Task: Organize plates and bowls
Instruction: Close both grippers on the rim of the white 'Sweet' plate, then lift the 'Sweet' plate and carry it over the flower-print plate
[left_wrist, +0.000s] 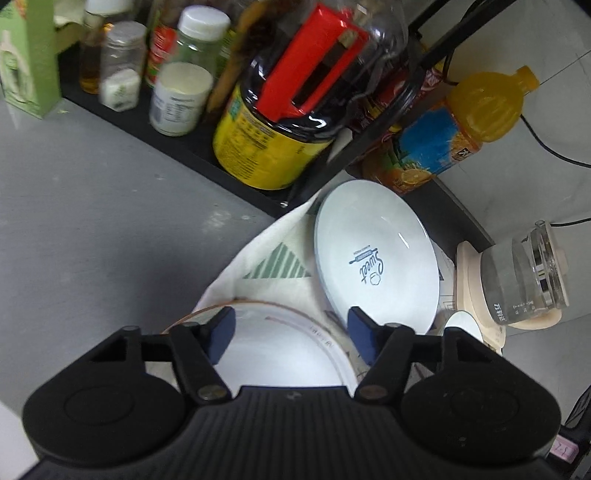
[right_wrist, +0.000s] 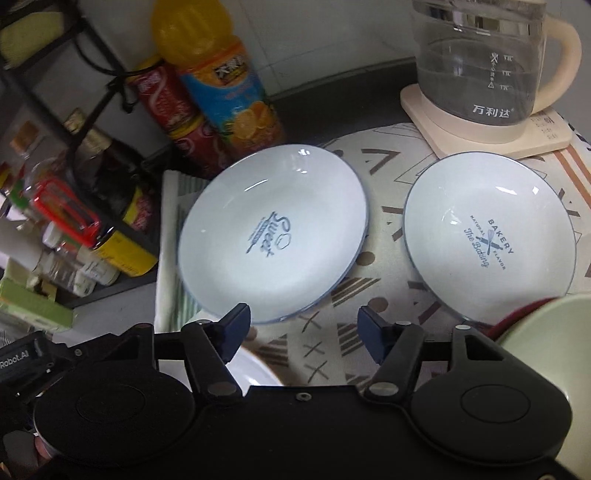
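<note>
On a grey countertop spread with a patterned cloth (right_wrist: 354, 295), 2 round, glossy white plates with thin blue rims lie side by side but apart: one printed "Sweet" (right_wrist: 273, 236), the other printed "Bakery" (right_wrist: 487, 240). The cloth is matte cream fabric, marked with grey triangles, stripes, crosses and brown dots. The right gripper (right_wrist: 304, 326), black plastic with blue pads, hangs above the cloth between the 2 plates, its jaws parted and nothing between them. The left gripper (left_wrist: 291, 332), of the same make, stands over a white bowl with a thin brown rim (left_wrist: 280, 354); its jaws are likewise apart, straddling the bowl's far edge, and no pad is seen pressing on it. From the left wrist view the "Sweet" plate lies just beyond the right-hand blue pad. A pale green bowl with a dark red rim (right_wrist: 546, 332) curves into the lower right corner of the right wrist view. Behind the plates stand a clear glass kettle (right_wrist: 480, 62) on a cream square base, a plastic bottle of orange juice (right_wrist: 218, 81), and a black rack (left_wrist: 177, 136) holding jars and a dark bottle with a yellow label and red handle (left_wrist: 280, 122).
</note>
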